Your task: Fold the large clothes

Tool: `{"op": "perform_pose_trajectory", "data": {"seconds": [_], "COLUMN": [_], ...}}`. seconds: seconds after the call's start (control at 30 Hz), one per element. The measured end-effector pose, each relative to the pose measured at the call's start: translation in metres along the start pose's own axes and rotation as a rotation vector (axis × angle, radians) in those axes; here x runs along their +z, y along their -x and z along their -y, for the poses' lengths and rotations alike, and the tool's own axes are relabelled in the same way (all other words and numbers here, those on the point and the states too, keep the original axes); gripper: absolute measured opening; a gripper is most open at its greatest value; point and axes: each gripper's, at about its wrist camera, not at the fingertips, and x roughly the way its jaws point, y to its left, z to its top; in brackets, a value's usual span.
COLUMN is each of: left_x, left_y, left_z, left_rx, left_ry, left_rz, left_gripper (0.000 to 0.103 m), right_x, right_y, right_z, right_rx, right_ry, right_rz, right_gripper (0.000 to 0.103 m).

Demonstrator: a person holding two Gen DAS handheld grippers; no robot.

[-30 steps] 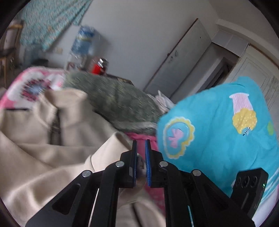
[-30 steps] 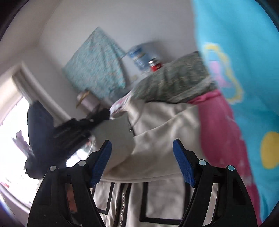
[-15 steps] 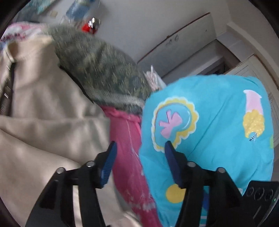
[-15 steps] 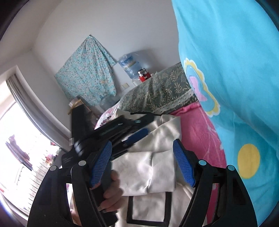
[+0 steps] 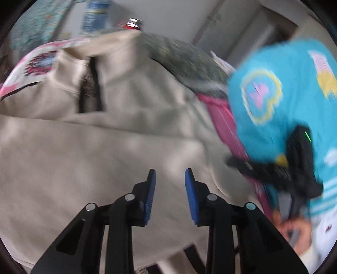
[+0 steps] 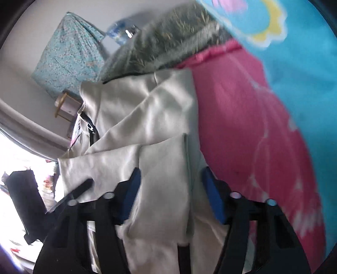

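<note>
A large beige zip jacket (image 5: 109, 151) lies spread on the bed, its collar and zip (image 5: 90, 92) toward the far side. My left gripper (image 5: 170, 183) hovers close over the jacket's body. Its jaws are closing, and I see no fold between the pads. In the right wrist view a folded beige sleeve (image 6: 166, 189) runs up between the blue pads of my right gripper (image 6: 171, 187). Those jaws are closing too, and the pads still stand apart from the cloth. The right gripper (image 5: 294, 164) also shows blurred in the left wrist view, held by a hand (image 5: 294, 229).
A bright blue cartoon quilt (image 5: 280, 88) is heaped on the right over a pink sheet (image 6: 242, 126). A green patterned pillow (image 5: 185, 54) lies beyond the jacket. Behind it are a water bottle (image 5: 94, 14), a red flask (image 5: 132, 23) and a hanging floral cloth (image 6: 67, 54).
Both grippers have dropped toward the jacket. The left one let go of the beige cloth, opened wide, then narrowed. The right one's jaws have narrowed around the folded sleeve.
</note>
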Motion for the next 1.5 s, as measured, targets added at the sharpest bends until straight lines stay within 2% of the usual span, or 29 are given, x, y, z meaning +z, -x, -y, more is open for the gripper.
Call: {"op": "perform_pose_trajectory", "data": {"seconds": [0.1,0.17,0.2,0.27,0.33,0.37,0.4,0.43,0.47,0.5,0.53,0.57,0.63,0.7,0.73,0.77,0.83,0.9,1.03,1.1,1.2,1.23,1.37,1.4,1.43,1.5], "left_x": [-0.010,-0.022,-0.027,-0.040,-0.048,-0.049,-0.050,-0.051,-0.052,-0.056,-0.062,-0.065,-0.069,-0.074,-0.076,-0.075,-0.071,-0.064,-0.035,-0.019,0.004,0.014,0.038,0.039,0.037,0.029], "left_y": [-0.009,-0.015,-0.019,-0.027,-0.035,-0.035,-0.034,-0.029,-0.025,-0.022,-0.020,-0.025,-0.045,-0.060,-0.064,-0.064,-0.062,-0.054,-0.026,-0.018,-0.011,-0.009,-0.031,-0.036,-0.045,-0.060], "left_z": [0.031,0.057,0.067,0.088,0.104,0.106,0.110,0.114,0.120,0.126,0.135,0.140,0.149,0.157,0.160,0.160,0.158,0.154,0.151,0.152,0.155,0.153,0.152,0.152,0.148,0.143], "left_rx": [-0.014,0.022,0.037,0.118,0.182,0.184,0.157,0.113,0.116,0.124,0.133,0.146,0.196,0.326,0.352,0.342,0.362,0.339,0.336,0.356,0.384,0.372,0.350,0.338,0.294,0.226], "left_ry": [-0.132,-0.267,-0.318,-0.431,-0.509,-0.521,-0.529,-0.533,-0.553,-0.593,-0.654,-0.691,-0.742,-0.801,-0.814,-0.799,-0.769,-0.718,-0.609,-0.576,-0.533,-0.496,-0.452,-0.444,-0.426,-0.396], "left_rz": [-0.038,-0.050,-0.055,-0.045,-0.030,-0.025,-0.018,-0.010,0.003,0.023,0.039,0.027,-0.012,0.029,0.067,0.073,0.081,0.109,0.227,0.271,0.346,0.358,0.366,0.347,0.306,0.235], "left_gripper": [0.028,0.028,0.028,0.028,0.028,0.030,0.034,0.045,0.052,0.055,0.059,0.059,0.059,0.059,0.053,0.037,0.011,0.010,0.008,0.008,0.008,0.008,0.008,0.008,0.008,0.009], "right_x": [0.008,0.008,0.008,0.009,0.011,0.012,0.013,0.014,0.014,0.016,0.018,0.018,0.019,0.018,0.018,0.020,0.024,0.026,0.033,0.046,0.071,0.080,0.099,0.099,0.097,0.084], "right_y": [-0.001,0.009,0.013,0.017,0.018,0.017,0.017,0.015,0.014,0.010,0.006,0.003,-0.002,-0.009,-0.011,-0.011,-0.007,-0.006,-0.001,0.011,0.023,0.025,0.025,0.021,0.013,0.002], "right_z": [-0.007,-0.013,-0.016,-0.019,-0.023,-0.023,-0.022,-0.021,-0.019,-0.018,-0.017,-0.018,-0.024,-0.033,-0.034,-0.032,-0.027,-0.030,-0.056,-0.074,-0.081,-0.081,-0.070,-0.061,-0.044,-0.023], "right_rx": [-0.016,-0.046,-0.045,-0.016,-0.008,-0.010,-0.016,-0.013,-0.006,0.017,0.030,0.039,0.059,0.068,0.060,0.067,0.115,0.164,0.232,0.236,0.282,0.296,0.231,0.226,0.220,0.192], "right_ry": [0.086,0.124,0.128,0.135,0.141,0.133,0.121,0.111,0.104,0.094,0.087,0.088,0.121,0.148,0.152,0.131,0.080,0.073,0.129,0.178,0.168,0.163,0.175,0.155,0.099,0.067], "right_rz": [-0.030,-0.022,-0.016,-0.025,-0.049,-0.057,-0.069,-0.079,-0.087,-0.108,-0.126,-0.138,-0.155,-0.170,-0.176,-0.174,-0.162,-0.160,-0.144,-0.085,-0.063,-0.057,-0.011,-0.024,-0.047,-0.074], "right_gripper": [0.049,0.035,0.031,0.024,0.022,0.022,0.022,0.024,0.026,0.028,0.036,0.043,0.050,0.054,0.052,0.034,0.009,0.006,0.005,0.005,0.005,0.005,0.005,0.005,0.005,0.006]}}
